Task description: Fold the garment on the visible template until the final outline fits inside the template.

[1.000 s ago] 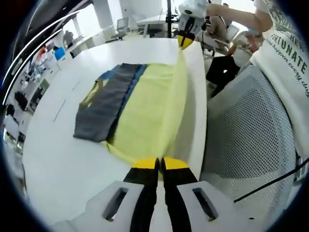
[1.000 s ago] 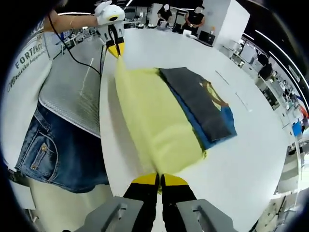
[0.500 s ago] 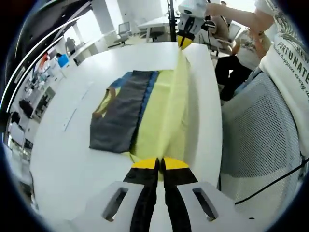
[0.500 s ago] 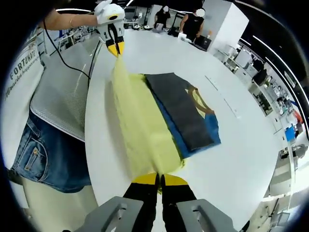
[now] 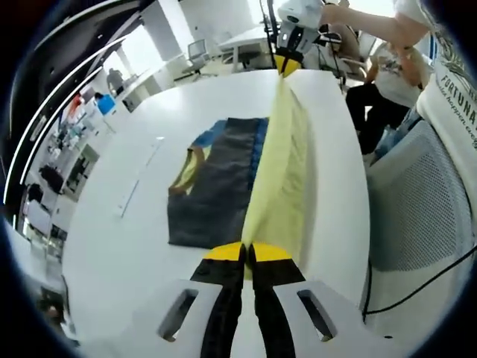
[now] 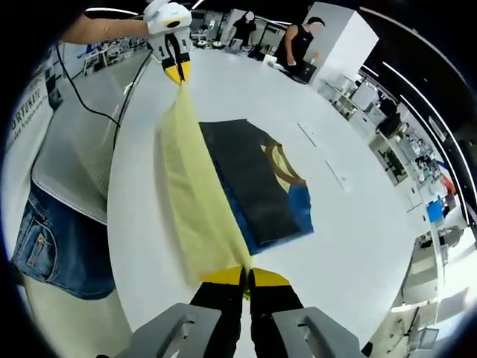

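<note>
A yellow garment (image 5: 279, 175) hangs stretched between both grippers above a white table (image 5: 112, 268). My left gripper (image 5: 247, 252) is shut on one corner of its raised edge, and the right gripper (image 5: 288, 66) holds the far corner. In the right gripper view my right gripper (image 6: 247, 277) is shut on the yellow garment (image 6: 190, 209), with the left gripper (image 6: 177, 73) shut on the far corner. The garment's lower part lies on the table under a dark grey folded panel (image 5: 212, 183) with blue and a yellow-brown neckline (image 6: 282, 165). No template outline can be made out.
A person in a white printed top (image 5: 455, 82) and denim shorts (image 6: 56, 239) stands at the table's edge. A mesh chair back (image 5: 417, 201) is close by. Other people (image 6: 299, 46) and desks stand far off. Thin marks (image 6: 326, 165) lie on the table.
Both grippers have lifted the yellow edge higher and carried it toward the dark panel; the sheet now stands steep and narrow where it lay spread out before.
</note>
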`<control>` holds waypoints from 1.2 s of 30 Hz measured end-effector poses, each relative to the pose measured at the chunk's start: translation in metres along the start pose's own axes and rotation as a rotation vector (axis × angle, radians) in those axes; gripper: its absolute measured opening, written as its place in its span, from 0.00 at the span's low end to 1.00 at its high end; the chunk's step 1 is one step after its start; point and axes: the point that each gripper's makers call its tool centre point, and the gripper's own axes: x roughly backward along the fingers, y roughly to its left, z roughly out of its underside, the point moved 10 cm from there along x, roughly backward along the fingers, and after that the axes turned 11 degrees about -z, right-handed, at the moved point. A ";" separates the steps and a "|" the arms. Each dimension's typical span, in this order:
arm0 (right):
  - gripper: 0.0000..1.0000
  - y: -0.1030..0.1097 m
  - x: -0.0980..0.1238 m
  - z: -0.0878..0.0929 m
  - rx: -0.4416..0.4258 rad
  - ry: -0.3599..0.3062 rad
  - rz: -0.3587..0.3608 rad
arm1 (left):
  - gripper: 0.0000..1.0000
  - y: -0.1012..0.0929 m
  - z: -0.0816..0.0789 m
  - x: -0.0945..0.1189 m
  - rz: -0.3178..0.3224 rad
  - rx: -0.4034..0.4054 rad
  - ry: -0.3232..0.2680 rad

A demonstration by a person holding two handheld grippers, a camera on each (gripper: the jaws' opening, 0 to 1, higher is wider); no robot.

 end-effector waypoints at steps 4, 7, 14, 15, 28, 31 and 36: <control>0.00 -0.010 -0.001 -0.004 0.006 0.004 0.023 | 0.00 0.010 -0.005 -0.003 -0.014 -0.021 -0.002; 0.00 -0.018 -0.002 -0.006 0.009 0.009 0.038 | 0.00 0.018 -0.009 -0.006 -0.026 -0.036 -0.006; 0.00 -0.037 -0.002 -0.016 0.009 -0.003 0.086 | 0.00 0.044 -0.018 -0.009 -0.069 -0.061 -0.019; 0.00 -0.041 -0.002 -0.017 0.009 0.000 0.093 | 0.00 0.045 -0.018 -0.010 -0.068 -0.053 -0.025; 0.00 -0.074 -0.009 -0.030 0.039 0.041 0.160 | 0.00 0.073 -0.021 -0.028 -0.116 -0.071 -0.017; 0.00 -0.081 -0.011 -0.033 0.045 0.047 0.180 | 0.00 0.080 -0.023 -0.032 -0.142 -0.060 -0.018; 0.00 -0.095 -0.011 -0.038 0.031 0.033 0.209 | 0.00 0.091 -0.025 -0.039 -0.181 -0.073 -0.015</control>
